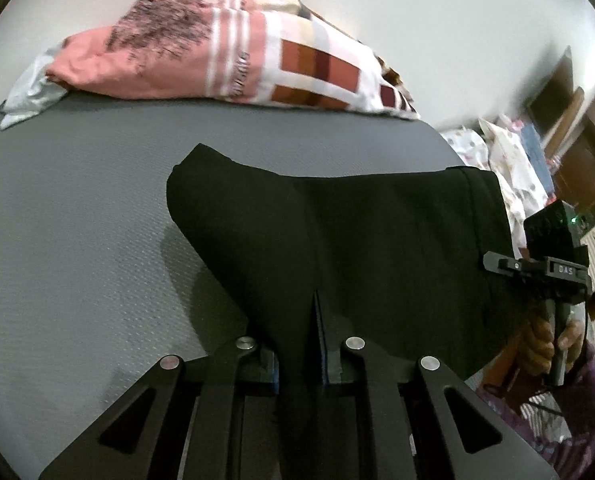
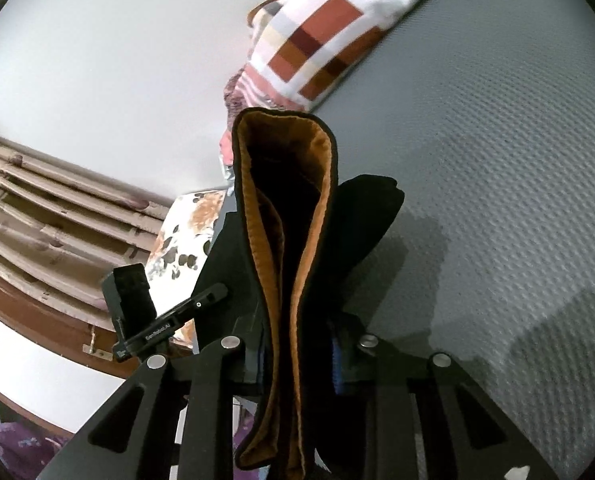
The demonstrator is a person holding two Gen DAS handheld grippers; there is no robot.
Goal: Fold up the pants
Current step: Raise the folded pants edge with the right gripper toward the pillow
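Left tongs [image 1: 301,360] pinching a black fold of the pants [image 1: 337,240], lifting it over the grey bed [image 1: 77,240]; right tongs [image 2: 297,360] clamping the waistband [image 2: 285,208], orange lining showing. Handling soft, light and limp, likely sagging between grips, so gripping at hem and waistband edges seeming wisest. Hiding most of the legs below the tongs; blurring the folded bedding [image 1: 225,52] behind.

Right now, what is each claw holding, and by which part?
Both hold the black pants. The left claw pinches a fold of the black cloth; the right claw grips the bunched, orange-lined waistband.
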